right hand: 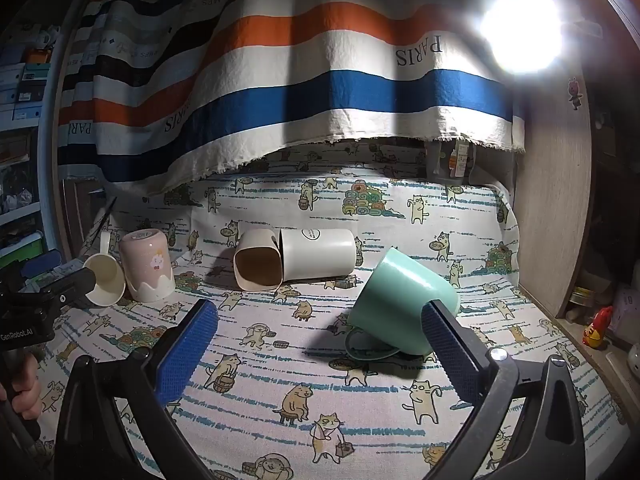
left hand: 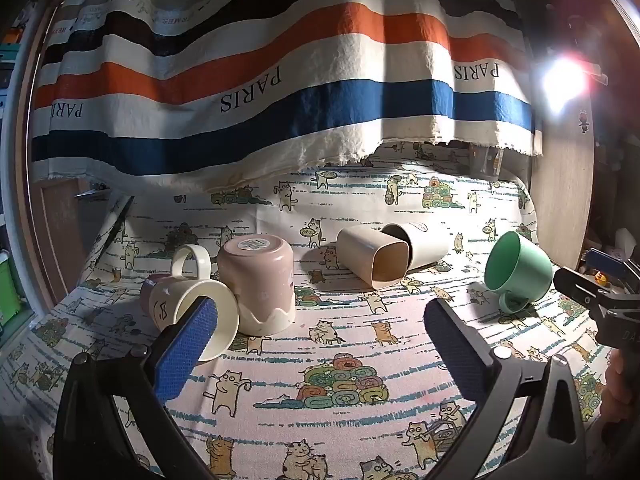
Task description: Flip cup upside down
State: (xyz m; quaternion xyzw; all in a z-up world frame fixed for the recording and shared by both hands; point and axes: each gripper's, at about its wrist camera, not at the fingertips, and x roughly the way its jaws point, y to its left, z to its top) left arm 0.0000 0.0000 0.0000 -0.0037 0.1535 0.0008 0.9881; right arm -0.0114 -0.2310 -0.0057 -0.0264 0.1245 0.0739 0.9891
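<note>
A pink cup (left hand: 258, 284) stands upside down at the left of the cat-print cloth (left hand: 340, 360); it also shows in the right wrist view (right hand: 147, 266). A cream mug (left hand: 192, 300) lies on its side against it, mouth toward me. A beige square cup (left hand: 372, 254) and a white cup (left hand: 424, 246) lie on their sides mid-table. A green mug (left hand: 518, 270) lies tilted on its handle at the right. My left gripper (left hand: 320, 320) is open and empty, its left pad in front of the cream mug. My right gripper (right hand: 320, 324) is open and empty, its right pad beside the green mug (right hand: 400, 308).
A striped cloth (left hand: 280, 80) hangs over the back of the table. A wooden wall panel (right hand: 556, 208) bounds the right side. A bright lamp (right hand: 520, 32) glares at the upper right. Shelves with boxes (right hand: 24, 80) stand at the far left.
</note>
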